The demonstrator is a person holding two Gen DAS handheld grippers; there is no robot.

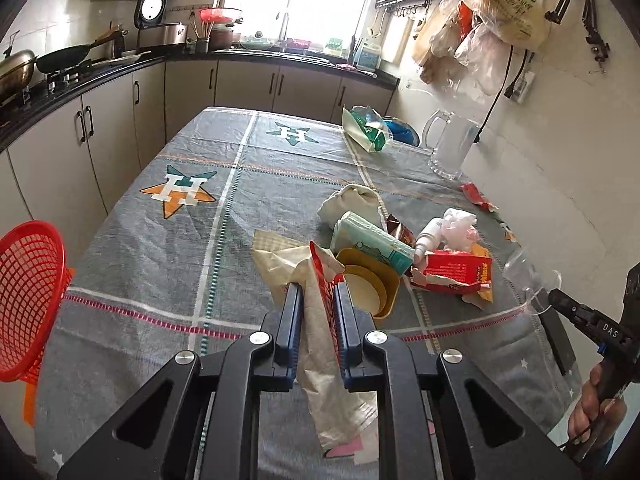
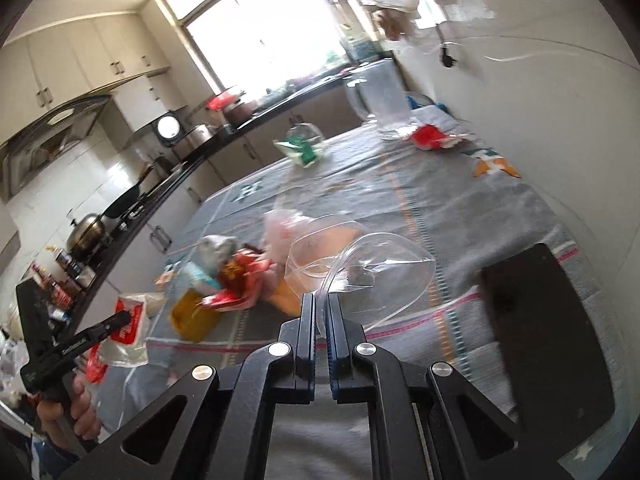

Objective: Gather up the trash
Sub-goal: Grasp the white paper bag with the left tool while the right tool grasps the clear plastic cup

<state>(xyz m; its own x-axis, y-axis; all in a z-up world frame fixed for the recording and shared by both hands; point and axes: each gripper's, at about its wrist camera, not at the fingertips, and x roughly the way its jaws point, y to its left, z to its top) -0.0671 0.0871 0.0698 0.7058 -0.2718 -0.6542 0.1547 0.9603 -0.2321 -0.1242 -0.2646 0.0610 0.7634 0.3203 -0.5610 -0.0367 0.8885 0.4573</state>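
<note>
The left claw (image 1: 318,300) is clamped on a beige-and-red plastic wrapper (image 1: 320,344) that droops over the surface's near edge. The right claw (image 2: 320,312) pinches a clear plastic bag (image 2: 360,256) near the right edge. Between them a trash heap (image 1: 400,256) lies on the grey checked surface (image 1: 160,240), in a kitchen with a red basket (image 1: 28,296) at the left edge.

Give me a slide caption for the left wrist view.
Left gripper shut on a red-and-cream wrapper above a trash-strewn kitchen table.

Crumpled beige-and-red wrapper (image 1: 320,320) lifted, clear plastic lid (image 2: 360,260) raised off table
</note>
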